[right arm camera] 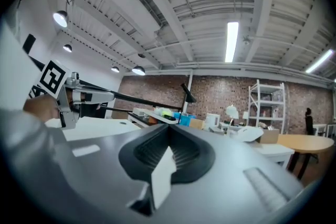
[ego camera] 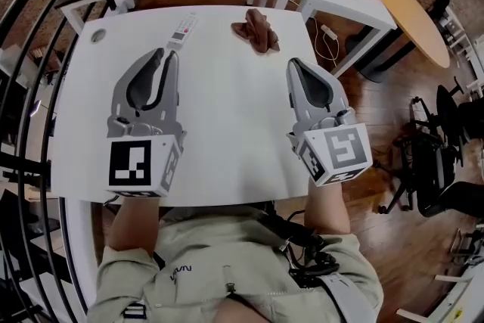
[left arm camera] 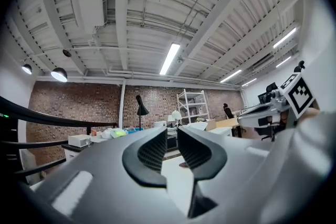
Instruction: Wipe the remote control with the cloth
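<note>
Remote control (ego camera: 182, 29) lies on the far left of the white table (ego camera: 227, 132), with the crumpled brown cloth (ego camera: 255, 29) to its right, apart from it. Left gripper (ego camera: 162, 52) holds nothing, its jaws only a narrow slit apart. Right gripper (ego camera: 293, 63) is closed and empty.

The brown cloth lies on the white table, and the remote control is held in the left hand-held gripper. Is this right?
Not quite: the head view shows the remote control lying on the table, not in the left hand-held gripper.
</note>
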Demonstrator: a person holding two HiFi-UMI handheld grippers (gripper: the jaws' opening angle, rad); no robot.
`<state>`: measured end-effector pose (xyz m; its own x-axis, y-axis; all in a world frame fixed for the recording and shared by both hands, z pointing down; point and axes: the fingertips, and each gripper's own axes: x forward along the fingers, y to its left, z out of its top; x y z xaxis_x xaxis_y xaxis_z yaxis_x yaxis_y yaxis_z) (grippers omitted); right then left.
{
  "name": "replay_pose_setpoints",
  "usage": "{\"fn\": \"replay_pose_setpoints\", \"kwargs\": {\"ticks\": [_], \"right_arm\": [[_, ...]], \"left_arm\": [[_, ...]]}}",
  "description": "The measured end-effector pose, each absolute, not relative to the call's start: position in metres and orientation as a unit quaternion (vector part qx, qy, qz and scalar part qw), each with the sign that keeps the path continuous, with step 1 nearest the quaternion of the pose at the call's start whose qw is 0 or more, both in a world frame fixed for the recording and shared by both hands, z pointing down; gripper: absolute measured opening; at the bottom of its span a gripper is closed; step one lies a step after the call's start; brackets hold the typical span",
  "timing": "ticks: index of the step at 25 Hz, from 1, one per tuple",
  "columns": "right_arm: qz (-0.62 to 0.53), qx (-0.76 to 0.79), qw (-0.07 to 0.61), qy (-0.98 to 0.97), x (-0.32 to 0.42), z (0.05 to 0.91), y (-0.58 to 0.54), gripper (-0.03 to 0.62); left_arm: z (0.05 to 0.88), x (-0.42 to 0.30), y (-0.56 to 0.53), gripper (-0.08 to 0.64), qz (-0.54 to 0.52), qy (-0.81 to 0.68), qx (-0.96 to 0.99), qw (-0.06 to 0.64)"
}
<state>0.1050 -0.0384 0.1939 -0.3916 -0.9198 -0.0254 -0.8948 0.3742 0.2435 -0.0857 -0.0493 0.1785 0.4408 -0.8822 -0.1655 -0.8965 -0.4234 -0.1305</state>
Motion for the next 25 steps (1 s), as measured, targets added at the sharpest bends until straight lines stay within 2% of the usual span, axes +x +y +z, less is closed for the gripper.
{"fn": "replay_pose_setpoints", "kwargs": {"ticks": [6, 25], "right_arm": [[-0.102, 0.558, 0.052, -0.822, 0.099, 0.214, -0.01, 0.005], [-0.03, 0.558, 0.072, -0.826, 0.083, 0.309, 0.017, 0.003]], "left_arm": [[0.188, -0.079, -0.013, 0.005, 0.057, 0.531, -0.842, 0.081], [0.278, -0.076, 0.006, 0.003, 0.022, 0.536, -0.844, 0.034]]}}
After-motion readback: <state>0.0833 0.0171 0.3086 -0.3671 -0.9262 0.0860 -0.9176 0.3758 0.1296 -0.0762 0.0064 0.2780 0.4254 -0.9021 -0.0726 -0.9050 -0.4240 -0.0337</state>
